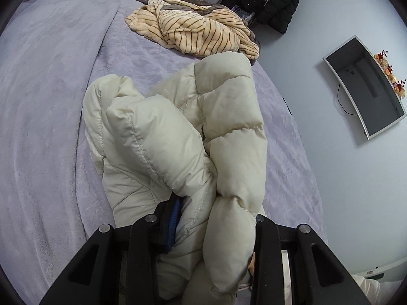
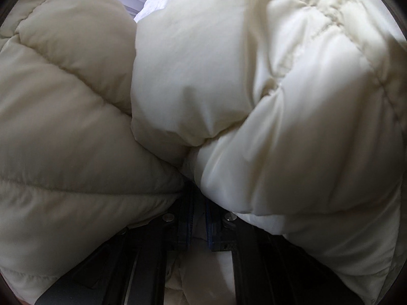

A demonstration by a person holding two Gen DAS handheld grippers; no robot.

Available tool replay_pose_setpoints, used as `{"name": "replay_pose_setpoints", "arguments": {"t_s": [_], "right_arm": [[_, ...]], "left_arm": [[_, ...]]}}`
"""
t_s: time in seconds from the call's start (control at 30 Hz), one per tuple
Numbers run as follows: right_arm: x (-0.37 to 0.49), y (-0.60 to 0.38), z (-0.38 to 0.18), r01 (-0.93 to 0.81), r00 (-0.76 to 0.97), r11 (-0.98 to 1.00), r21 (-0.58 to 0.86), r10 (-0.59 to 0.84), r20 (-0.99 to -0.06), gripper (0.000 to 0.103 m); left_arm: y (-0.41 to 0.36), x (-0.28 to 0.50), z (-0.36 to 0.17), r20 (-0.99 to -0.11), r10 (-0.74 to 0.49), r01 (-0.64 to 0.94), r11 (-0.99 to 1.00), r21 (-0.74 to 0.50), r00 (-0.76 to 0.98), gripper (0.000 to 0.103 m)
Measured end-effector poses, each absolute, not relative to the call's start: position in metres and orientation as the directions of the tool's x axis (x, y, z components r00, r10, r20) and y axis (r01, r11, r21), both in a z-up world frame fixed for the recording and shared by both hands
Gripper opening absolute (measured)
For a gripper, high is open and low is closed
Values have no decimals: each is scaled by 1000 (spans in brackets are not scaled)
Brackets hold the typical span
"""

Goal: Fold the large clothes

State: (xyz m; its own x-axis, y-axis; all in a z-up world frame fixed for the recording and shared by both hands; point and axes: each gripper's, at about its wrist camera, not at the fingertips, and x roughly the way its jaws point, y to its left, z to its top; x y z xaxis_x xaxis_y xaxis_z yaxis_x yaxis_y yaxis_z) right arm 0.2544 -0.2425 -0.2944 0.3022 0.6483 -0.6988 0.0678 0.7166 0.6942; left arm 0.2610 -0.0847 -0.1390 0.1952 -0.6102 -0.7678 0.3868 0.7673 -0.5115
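Gripping a bunched fold of the cream puffer jacket (image 1: 178,137) in our left gripper (image 1: 211,218), we hold it bunched up over the lavender bedspread (image 1: 51,101). Our right gripper (image 2: 197,218) is clamped on the same jacket, whose quilted panels fill that view. A striped beige garment (image 1: 193,30) lies farther up the bed.

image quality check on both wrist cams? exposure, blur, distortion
Left wrist: even light, sharp, strong fisheye bending the wall TV and bed. Right wrist: cream puffer jacket fills the frame, soft close up, bright at right, shadowed at left and around the right gripper.
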Motion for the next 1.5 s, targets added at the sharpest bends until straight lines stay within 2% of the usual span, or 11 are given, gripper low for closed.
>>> {"name": "replay_pose_setpoints", "arguments": {"t_s": [0.2, 0.33, 0.43, 0.83, 0.97, 1.17, 1.23, 1.27, 1.3, 1.37, 1.5], "right_arm": [[255, -270, -250, 124, 305, 676, 726, 671, -676, 11], [213, -308, -197, 114, 390, 815, 569, 489, -780, 11], [177, -344, -212, 216, 385, 815, 538, 435, -814, 11], [142, -403, -298, 307, 455, 539, 784, 641, -619, 5], [135, -414, -303, 291, 475, 480, 828, 679, -560, 5], [119, -451, -293, 308, 518, 391, 867, 696, -498, 11], [107, -472, -286, 323, 546, 373, 870, 677, -493, 16], [100, -483, -281, 333, 563, 356, 873, 667, -487, 26], [84, -497, -273, 343, 580, 349, 872, 652, -488, 52], [77, -520, -254, 353, 604, 376, 857, 608, -515, 79], [94, -539, -202, 279, 621, 440, 854, 595, -509, 79]], "left_arm": [[-86, 260, -139, -784, -586, 396, 782, -481, 204, 36], [-93, 261, -133, -793, -574, 400, 789, -467, 206, 36], [-112, 256, -127, -799, -565, 421, 788, -449, 205, 36], [-246, 230, -170, -823, -558, 532, 731, -427, 105, 36], [-251, 229, -182, -771, -634, 526, 675, -517, 56, 63], [-248, 231, -185, -746, -666, 544, 630, -553, 14, 65], [-249, 236, -187, -747, -664, 559, 625, -545, 14, 65], [-250, 234, -186, -751, -660, 572, 622, -534, 17, 65], [-251, 232, -186, -755, -655, 587, 620, -520, 22, 65], [-253, 228, -187, -765, -643, 621, 614, -488, 34, 65], [-259, 215, -185, -787, -613, 680, 605, -414, 66, 65]]}}
